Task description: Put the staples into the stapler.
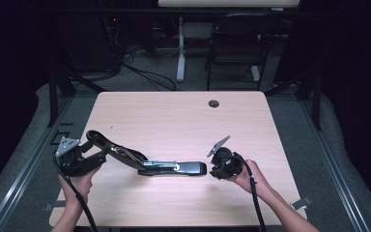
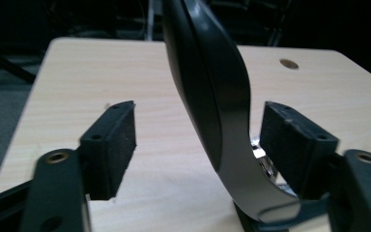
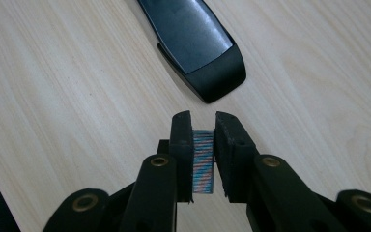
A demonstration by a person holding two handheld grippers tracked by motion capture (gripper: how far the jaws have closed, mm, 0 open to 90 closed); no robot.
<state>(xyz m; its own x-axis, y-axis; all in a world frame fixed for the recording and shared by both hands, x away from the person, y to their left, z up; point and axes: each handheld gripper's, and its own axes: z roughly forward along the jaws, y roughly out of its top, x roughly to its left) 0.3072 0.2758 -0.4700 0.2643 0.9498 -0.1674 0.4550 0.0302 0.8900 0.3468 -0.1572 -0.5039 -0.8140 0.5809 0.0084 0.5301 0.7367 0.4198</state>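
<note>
A black stapler (image 1: 174,168) lies swung open in the middle of the table, its base flat and its top arm (image 1: 111,145) raised toward the left. My left gripper (image 1: 99,155) is open around that raised arm (image 2: 212,96), which stands between the jaws, close against the right pad (image 2: 290,140). My right gripper (image 1: 212,169) sits just right of the stapler's front end (image 3: 198,43). This gripper (image 3: 204,125) is shut on a short strip of staples (image 3: 203,162), held upright between its pads a little short of the stapler's tip.
The light wooden table (image 1: 174,116) has a cable hole (image 1: 214,103) near its far edge. A dark chair (image 1: 236,43) and a white desk leg (image 1: 180,48) stand beyond it. Cables trail from both grippers toward the near edge.
</note>
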